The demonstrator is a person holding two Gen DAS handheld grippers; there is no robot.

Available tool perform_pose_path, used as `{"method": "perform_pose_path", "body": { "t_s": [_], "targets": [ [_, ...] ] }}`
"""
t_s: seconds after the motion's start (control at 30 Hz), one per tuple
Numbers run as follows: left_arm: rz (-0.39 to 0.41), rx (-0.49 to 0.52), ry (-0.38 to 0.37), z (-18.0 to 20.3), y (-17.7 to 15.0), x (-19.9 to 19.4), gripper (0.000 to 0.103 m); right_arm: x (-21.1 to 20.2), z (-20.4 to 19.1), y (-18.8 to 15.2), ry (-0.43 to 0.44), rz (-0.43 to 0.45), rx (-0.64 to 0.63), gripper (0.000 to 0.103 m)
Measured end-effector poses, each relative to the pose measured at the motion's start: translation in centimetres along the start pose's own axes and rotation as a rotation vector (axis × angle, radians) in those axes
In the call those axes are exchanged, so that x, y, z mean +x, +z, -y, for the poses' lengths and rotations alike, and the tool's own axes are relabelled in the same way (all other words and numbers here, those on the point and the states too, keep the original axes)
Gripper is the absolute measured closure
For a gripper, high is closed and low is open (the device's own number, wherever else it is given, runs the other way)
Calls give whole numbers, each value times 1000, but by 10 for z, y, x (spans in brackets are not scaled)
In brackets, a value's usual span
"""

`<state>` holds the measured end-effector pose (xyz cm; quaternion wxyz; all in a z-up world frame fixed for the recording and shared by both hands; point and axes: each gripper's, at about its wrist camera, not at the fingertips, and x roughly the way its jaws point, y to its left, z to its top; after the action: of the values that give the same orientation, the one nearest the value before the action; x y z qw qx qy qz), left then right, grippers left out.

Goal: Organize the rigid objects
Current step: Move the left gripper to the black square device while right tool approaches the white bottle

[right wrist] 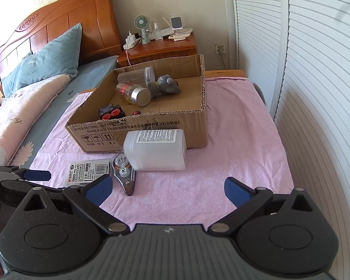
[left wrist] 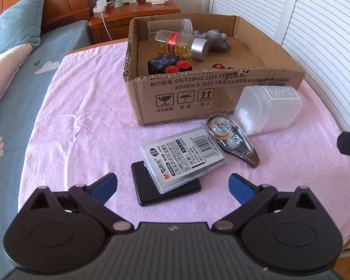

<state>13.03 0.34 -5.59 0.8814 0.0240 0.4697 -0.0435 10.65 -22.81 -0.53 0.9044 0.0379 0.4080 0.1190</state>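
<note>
My left gripper point(left wrist: 172, 187) is open just short of a clear plastic refill case point(left wrist: 184, 157), which lies tilted on a flat black slab point(left wrist: 165, 190). To the case's right lies a correction tape dispenser point(left wrist: 233, 141), and beyond it a white plastic bottle point(left wrist: 268, 109) on its side. The cardboard box point(left wrist: 198, 95) holds a gold-filled bottle point(left wrist: 182, 44), a clear jar, a grey toy and black blocks with red buttons point(left wrist: 169, 66). My right gripper point(right wrist: 168, 190) is open over bare pink cloth, nearer than the white bottle point(right wrist: 156, 150) and tape dispenser point(right wrist: 124, 175).
A pink cloth point(left wrist: 81, 116) covers the small table. A bed with pillows point(right wrist: 46, 60) lies to the left, with a wooden nightstand point(right wrist: 158, 51) holding a fan and chargers behind the box. White slatted doors point(right wrist: 315, 93) close off the right side.
</note>
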Motion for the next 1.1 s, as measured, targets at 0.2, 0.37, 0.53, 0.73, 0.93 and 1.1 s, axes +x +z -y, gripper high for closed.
{"method": "perform_pose_path", "body": {
  "t_s": [0.2,0.37,0.53,0.73,0.93,1.1],
  "targets": [
    [28,-96,11,-5,-14,18,2,2,2,-3,-4,6,-7,0],
    [47,-110,57,-9,-21,27,0,6,3,-6,-5,10,-14,0],
    [55,-126,66,-23,-27,24,0,12,-3,-6,-37,20,-40,0],
    [72,-110,56,-26,-31,22,0,29,-23,4,-67,79,-122,0],
    [84,-99,48,-27,-33,21,0,57,-56,16,-109,154,-225,0],
    [93,-91,42,-27,-35,21,0,85,-65,19,-189,149,-247,0]
  ]
}}
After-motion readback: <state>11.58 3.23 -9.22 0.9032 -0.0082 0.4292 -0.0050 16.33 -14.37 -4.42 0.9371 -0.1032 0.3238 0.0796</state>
